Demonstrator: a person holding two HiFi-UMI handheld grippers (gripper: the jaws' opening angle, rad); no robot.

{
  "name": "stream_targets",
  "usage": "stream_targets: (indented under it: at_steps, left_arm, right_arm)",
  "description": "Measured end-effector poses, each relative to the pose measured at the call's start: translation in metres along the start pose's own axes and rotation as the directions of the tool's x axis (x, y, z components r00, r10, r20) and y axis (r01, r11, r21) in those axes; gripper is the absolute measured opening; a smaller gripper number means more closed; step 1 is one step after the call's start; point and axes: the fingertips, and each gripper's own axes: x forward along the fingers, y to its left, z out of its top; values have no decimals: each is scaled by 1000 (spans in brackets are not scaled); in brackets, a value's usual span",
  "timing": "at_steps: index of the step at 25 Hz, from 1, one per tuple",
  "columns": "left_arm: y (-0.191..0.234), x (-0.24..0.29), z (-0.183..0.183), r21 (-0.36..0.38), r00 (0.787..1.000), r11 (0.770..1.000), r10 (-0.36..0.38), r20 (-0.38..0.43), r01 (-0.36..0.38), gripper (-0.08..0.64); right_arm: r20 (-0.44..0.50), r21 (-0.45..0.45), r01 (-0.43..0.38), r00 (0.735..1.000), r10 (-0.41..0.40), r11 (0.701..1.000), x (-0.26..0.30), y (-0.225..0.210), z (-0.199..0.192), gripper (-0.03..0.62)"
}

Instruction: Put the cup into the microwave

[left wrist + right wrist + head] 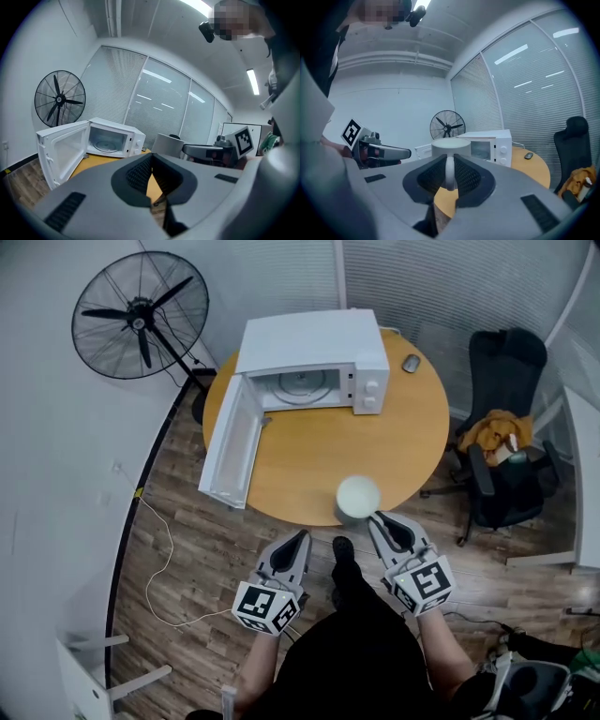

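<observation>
A white cup hangs over the near edge of the round wooden table. My right gripper is shut on the cup's handle; in the right gripper view the handle stands upright between the dark pads, with the cup just beyond them. The white microwave sits at the table's far side, its door swung wide open to the left and its turntable visible. My left gripper is off the table's near edge, left of the cup, shut and empty. In the left gripper view the microwave lies ahead.
A standing fan is at the far left by the wall. A computer mouse lies right of the microwave. A black office chair with yellow cloth stands right of the table. A thin cable runs across the wooden floor.
</observation>
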Motion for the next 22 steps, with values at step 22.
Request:
stream_targets:
  at_steps: [22]
  left_arm:
    - [89, 105, 45, 5, 997, 997, 72, -18, -72, -3]
  right_arm:
    - [-18, -13, -107, 994, 106, 994, 150, -75, 19, 57]
